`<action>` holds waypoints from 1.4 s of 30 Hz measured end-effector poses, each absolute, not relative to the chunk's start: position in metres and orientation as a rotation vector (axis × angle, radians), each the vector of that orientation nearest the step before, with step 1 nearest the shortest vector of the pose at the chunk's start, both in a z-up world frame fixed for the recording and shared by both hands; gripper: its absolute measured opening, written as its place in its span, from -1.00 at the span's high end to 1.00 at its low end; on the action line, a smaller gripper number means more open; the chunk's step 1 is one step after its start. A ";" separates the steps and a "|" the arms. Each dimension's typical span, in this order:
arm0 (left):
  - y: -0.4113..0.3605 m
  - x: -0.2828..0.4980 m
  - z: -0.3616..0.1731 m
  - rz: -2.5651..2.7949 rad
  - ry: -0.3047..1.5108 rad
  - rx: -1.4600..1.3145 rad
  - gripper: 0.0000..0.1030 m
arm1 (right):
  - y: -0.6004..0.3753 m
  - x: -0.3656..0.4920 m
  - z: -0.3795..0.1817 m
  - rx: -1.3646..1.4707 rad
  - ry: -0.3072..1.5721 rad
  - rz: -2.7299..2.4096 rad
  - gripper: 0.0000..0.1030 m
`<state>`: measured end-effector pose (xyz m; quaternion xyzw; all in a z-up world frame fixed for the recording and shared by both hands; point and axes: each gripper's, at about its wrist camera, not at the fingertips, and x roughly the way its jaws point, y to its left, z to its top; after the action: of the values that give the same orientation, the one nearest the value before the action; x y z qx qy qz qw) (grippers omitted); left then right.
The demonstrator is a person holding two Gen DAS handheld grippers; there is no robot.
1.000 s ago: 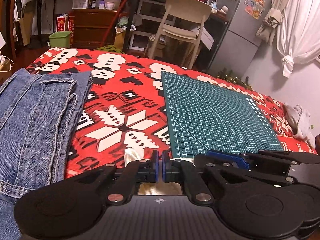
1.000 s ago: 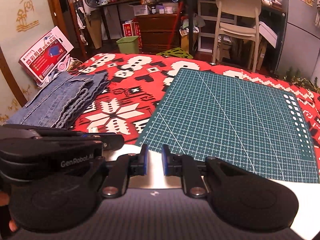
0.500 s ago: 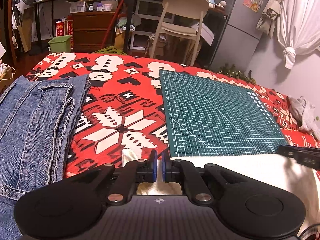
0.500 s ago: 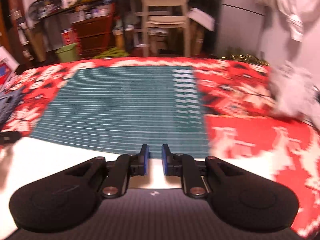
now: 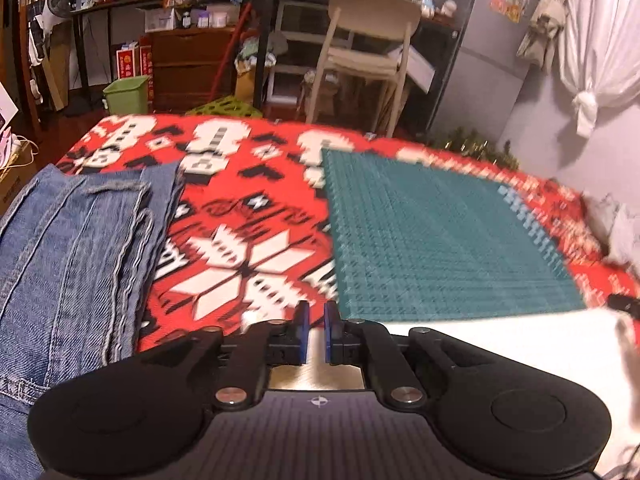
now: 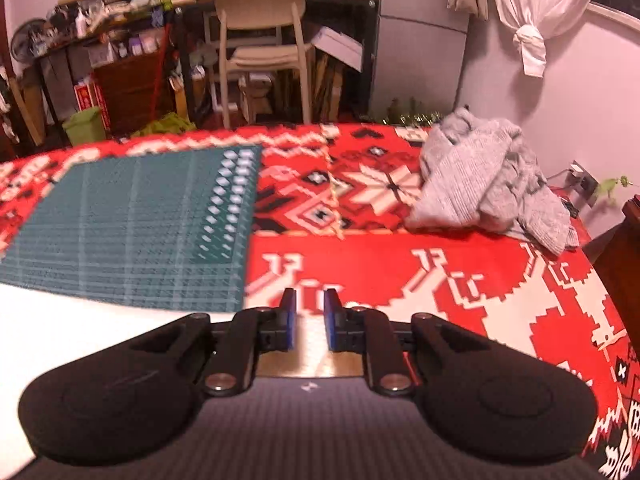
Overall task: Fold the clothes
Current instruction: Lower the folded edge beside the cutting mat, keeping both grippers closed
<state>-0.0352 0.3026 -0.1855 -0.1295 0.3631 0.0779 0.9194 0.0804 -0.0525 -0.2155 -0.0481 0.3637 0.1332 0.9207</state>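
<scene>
Right wrist view: right gripper (image 6: 308, 322), jaws slightly parted and empty, is facing the crumpled grey sweater (image 6: 486, 186) lying well ahead on the red blanket (image 6: 400, 272), apparently the next garment needing grasping; left gripper (image 5: 314, 332) likewise empty beside folded jeans (image 5: 76, 248).

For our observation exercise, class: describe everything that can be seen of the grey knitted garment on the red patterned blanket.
The grey knitted garment looks like a ribbed sweater, soft and thick. It lies crumpled in an unfolded heap, with folds bunched up and one part trailing toward the near right. It rests on the red patterned blanket, at the far right near the wall, well apart from the green cutting mat. Neither gripper touches it.
</scene>
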 end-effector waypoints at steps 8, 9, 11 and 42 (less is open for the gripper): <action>0.244 -0.028 -0.188 -0.004 0.746 -0.275 0.89 | 0.019 0.047 -0.219 -0.106 0.750 0.501 0.69; 0.237 -0.026 -0.191 -0.017 0.752 -0.270 0.89 | 0.025 0.044 -0.220 -0.111 0.751 0.511 0.69; 0.228 -0.026 -0.196 -0.025 0.758 -0.252 0.89 | 0.027 0.041 -0.222 -0.123 0.752 0.501 0.69; 0.232 -0.064 -0.195 0.037 0.742 -0.205 0.88 | -0.022 0.010 -0.211 -0.136 0.749 0.382 0.71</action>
<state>-0.0636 0.2317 -0.1951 -0.1001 0.3621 0.0178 0.9266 0.0103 -0.0216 -0.2110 -0.0661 0.3632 0.1853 0.9107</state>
